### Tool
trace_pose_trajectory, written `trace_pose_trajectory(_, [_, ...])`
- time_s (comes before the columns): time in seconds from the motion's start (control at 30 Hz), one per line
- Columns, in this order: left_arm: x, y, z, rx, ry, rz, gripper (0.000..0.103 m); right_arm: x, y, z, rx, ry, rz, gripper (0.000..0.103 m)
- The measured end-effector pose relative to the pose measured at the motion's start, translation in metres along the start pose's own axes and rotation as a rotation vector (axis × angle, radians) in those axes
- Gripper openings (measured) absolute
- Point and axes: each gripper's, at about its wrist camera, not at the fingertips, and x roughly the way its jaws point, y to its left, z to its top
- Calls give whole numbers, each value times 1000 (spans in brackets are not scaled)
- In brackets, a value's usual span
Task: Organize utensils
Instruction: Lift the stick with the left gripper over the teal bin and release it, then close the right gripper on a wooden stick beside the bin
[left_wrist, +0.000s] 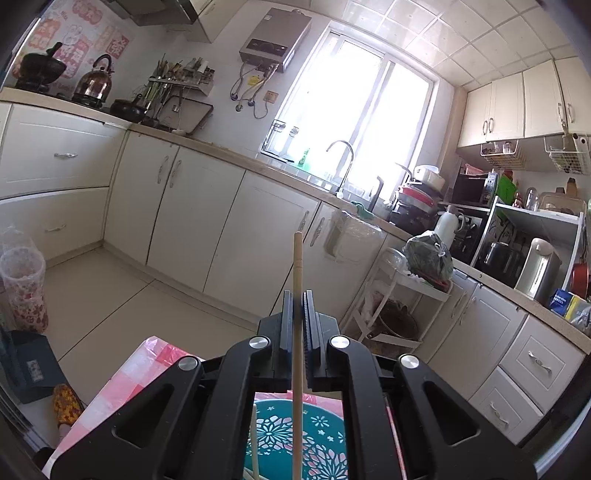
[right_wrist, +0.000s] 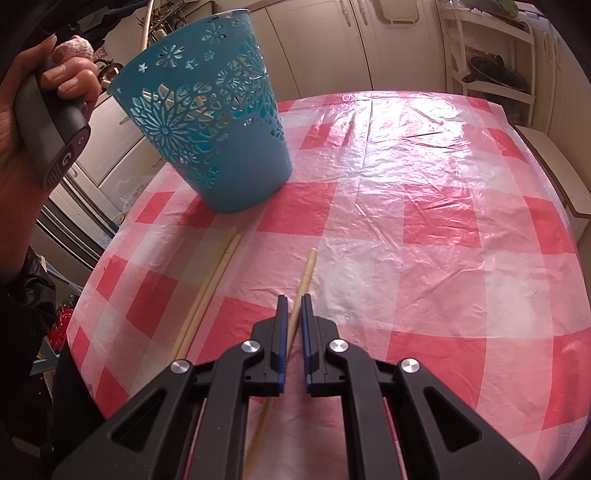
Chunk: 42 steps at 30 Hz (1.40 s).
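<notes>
The left tongs (left_wrist: 297, 295) grip one chopstick (left_wrist: 297, 280) upright, directly above the blue basket (left_wrist: 325, 435). The right tongs (right_wrist: 291, 299) stand slightly apart, straddling another chopstick (right_wrist: 306, 275) lying on the desk (right_wrist: 424, 240). Two more chopsticks (right_wrist: 210, 284) lie just left of them.
</notes>
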Motion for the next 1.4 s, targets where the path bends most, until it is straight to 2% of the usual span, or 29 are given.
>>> trace_pose_trajectory(0.3, [6,-4,-26,74,97,15,5,1,0,0,2,0,2,8])
trace_pose_trajectory(0.37, [3,-3,-31,86,128,20,10,0,-1,0,2,0,2,8])
trace_pose_trajectory(0.43, [-6,1,-31,94,134,43,33,0,0,0,3,0,6,10])
trace_pose_trajectory(0.5, [-25,8,-29,97,102,80,47,-1,0,0,2,0,21,14])
trace_pose_trajectory(0.63, [-75,32,-22,88,32,150,62,-2,3,-1,-11,-5,10,17])
trace_pose_trajectory(0.73, [-107,65,-29,56,9,248,77,-1,6,-2,-11,-7,-7,17])
trace_pose_trajectory(0.8, [-112,91,-42,25,66,291,80,1,13,-2,-36,-5,-48,17])
trace_pose_trajectory(0.93, [-98,137,-87,-54,264,330,80,6,35,-5,-144,-4,-186,9])
trace_pose_trajectory(0.97, [-94,144,-98,-65,304,334,80,6,38,-6,-169,-1,-201,8])
trace_pose_trajectory(1.03, [-86,153,-116,-76,371,332,80,6,38,-6,-171,15,-175,7])
trace_pose_trajectory(1.1, [-84,157,-129,-76,405,323,80,2,33,-6,-142,23,-136,7])
trace_pose_trajectory(1.17, [-83,156,-134,-61,421,311,80,-2,29,-6,-130,38,-138,13])
trace_pose_trajectory(1.2, [-83,154,-133,-49,412,303,80,-3,28,-8,-132,49,-147,27])
trace_pose_trajectory(1.23, [-83,151,-131,-35,405,301,80,-3,28,-10,-144,53,-155,31])
trace_pose_trajectory(1.33, [-77,147,-134,-19,434,297,80,-6,36,-18,-219,42,-215,28])
trace_pose_trajectory(1.37, [-77,145,-134,-12,436,295,80,-6,39,-19,-232,41,-214,22])
trace_pose_trajectory(1.4, [-76,144,-134,-5,440,291,80,-5,41,-20,-232,41,-202,10])
